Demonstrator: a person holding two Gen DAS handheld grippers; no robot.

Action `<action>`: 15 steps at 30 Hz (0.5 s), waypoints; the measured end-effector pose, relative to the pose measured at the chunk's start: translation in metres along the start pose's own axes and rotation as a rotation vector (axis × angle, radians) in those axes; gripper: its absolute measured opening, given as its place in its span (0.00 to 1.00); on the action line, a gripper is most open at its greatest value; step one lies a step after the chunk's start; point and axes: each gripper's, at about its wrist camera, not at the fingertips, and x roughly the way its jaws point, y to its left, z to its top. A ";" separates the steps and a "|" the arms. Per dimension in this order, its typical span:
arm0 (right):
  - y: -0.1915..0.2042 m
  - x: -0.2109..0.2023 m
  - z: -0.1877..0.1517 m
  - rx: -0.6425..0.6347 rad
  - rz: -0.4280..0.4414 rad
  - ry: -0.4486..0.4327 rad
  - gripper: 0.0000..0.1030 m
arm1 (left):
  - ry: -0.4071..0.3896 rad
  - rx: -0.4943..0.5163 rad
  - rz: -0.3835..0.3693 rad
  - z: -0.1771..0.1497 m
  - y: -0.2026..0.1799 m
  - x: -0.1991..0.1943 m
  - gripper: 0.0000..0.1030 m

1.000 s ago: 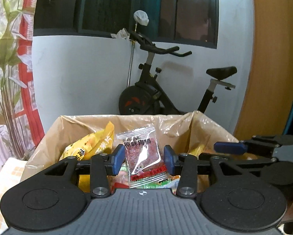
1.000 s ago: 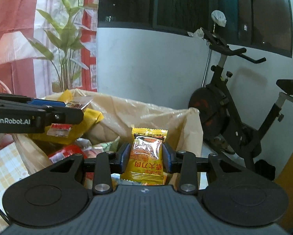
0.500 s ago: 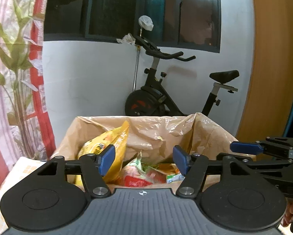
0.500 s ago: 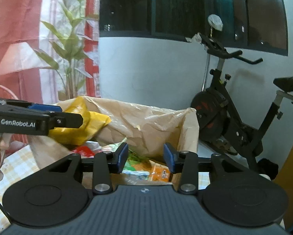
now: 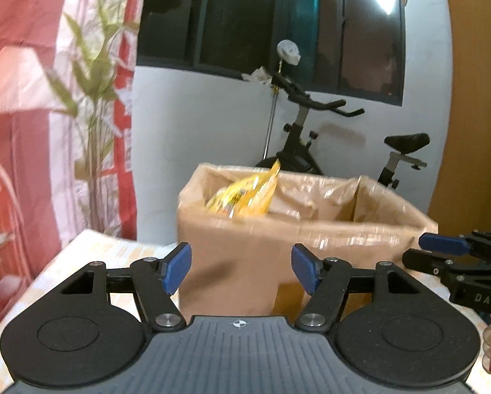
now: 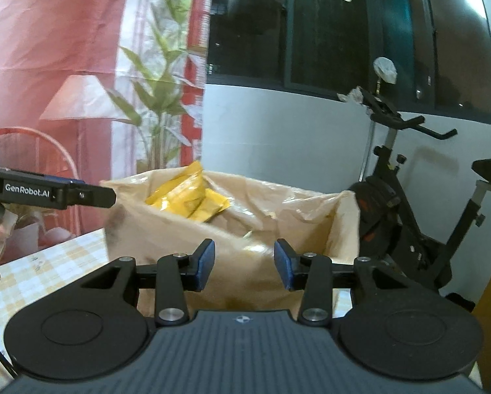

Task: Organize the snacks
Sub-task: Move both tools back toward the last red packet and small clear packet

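A: Both tongs, left (image 5: 241,267) and right (image 6: 244,264), empty?

B: Yes, I hold both spread, nothing between. Snacks (image 6: 189,198) sit in box (image 5: 245,256) on table (image 6: 65,262); I'm clear to fetch more.

Exercise bike (image 6: 406,203) by white wall, dark window (image 5: 268,19), plant-print curtain (image 6: 91,65) left.
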 end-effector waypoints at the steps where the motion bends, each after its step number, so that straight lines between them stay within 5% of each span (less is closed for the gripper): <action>1: 0.003 -0.002 -0.004 -0.003 0.009 -0.001 0.42 | 0.011 -0.002 0.001 -0.005 0.001 -0.001 0.68; 15: 0.002 -0.006 -0.072 0.037 0.029 0.123 0.42 | 0.167 -0.028 -0.008 -0.058 0.008 0.017 0.67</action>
